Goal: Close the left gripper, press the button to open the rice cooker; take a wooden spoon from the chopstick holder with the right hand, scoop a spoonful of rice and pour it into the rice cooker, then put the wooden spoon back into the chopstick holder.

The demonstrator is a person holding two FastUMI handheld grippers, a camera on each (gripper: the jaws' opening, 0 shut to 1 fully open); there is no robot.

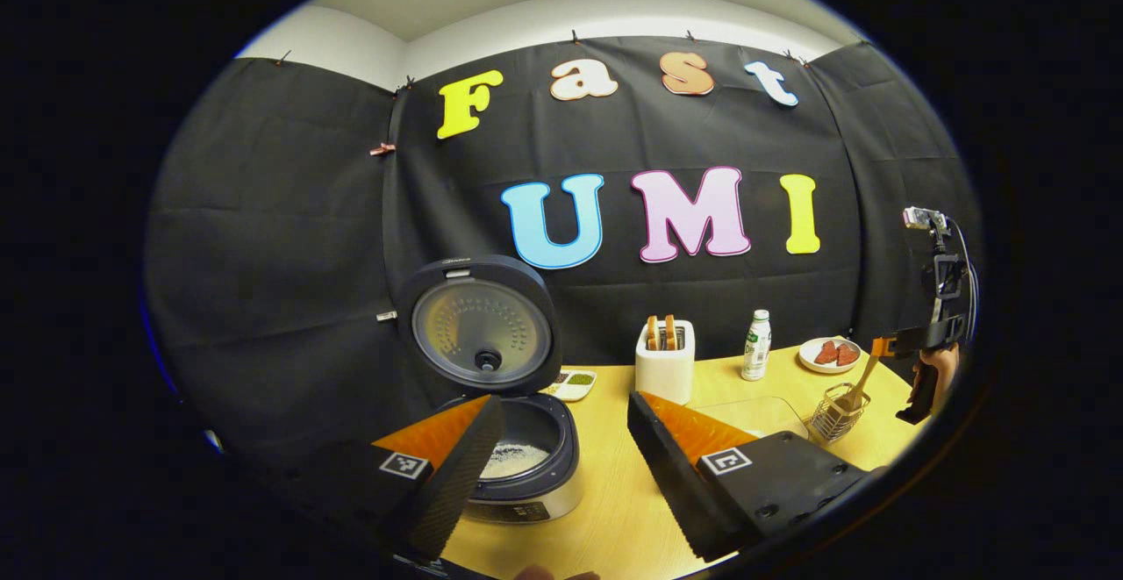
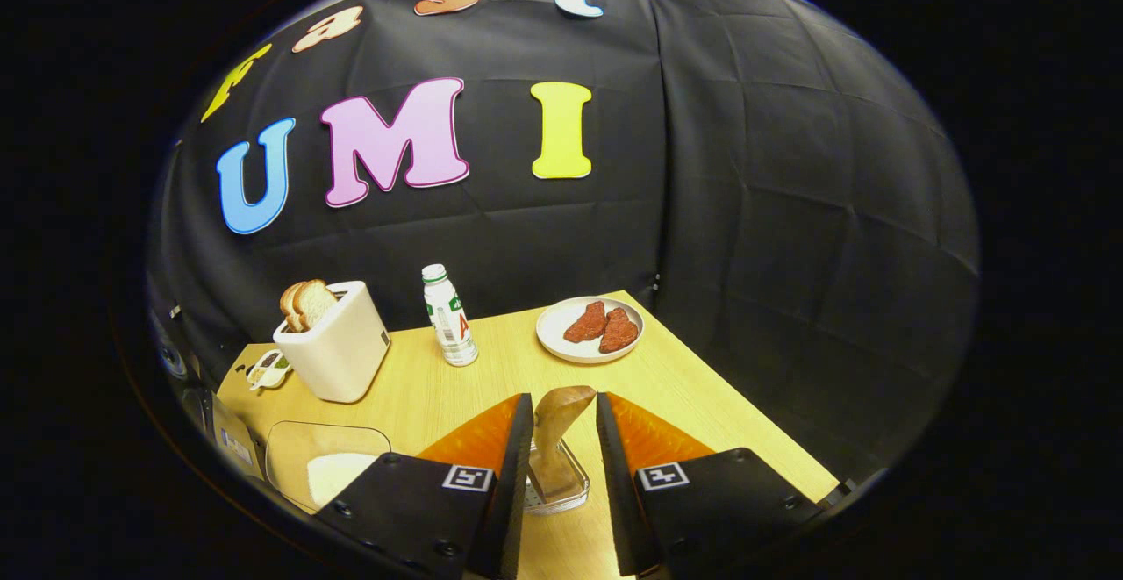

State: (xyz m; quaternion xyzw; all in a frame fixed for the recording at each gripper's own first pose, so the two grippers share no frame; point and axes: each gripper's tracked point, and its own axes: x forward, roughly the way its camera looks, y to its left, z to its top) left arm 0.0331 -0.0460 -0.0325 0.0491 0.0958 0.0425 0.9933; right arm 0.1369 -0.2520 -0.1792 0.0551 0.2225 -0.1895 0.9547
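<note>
Wooden spoon (image 2: 554, 422) — upright in chopstick holder (image 2: 557, 485) | right tool (image 2: 556, 440) straddling handle

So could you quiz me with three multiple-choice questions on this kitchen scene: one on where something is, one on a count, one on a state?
1. Where does the wooden spoon stand?
A. In the chopstick holder
B. On the plate
C. In the toaster

2. How many red pieces lie on the plate?
A. One
B. Two
C. Four

3. What state is the rice cooker in?
A. Lid shut
B. Lid raised, rice inside
C. Lid raised, pot empty

Answers:
1. A, its handle rises out of the wire holder between the right gripper fingers.
2. B, two pieces lie side by side.
3. B, the lid stands upright and white rice shows in the pot.
</note>
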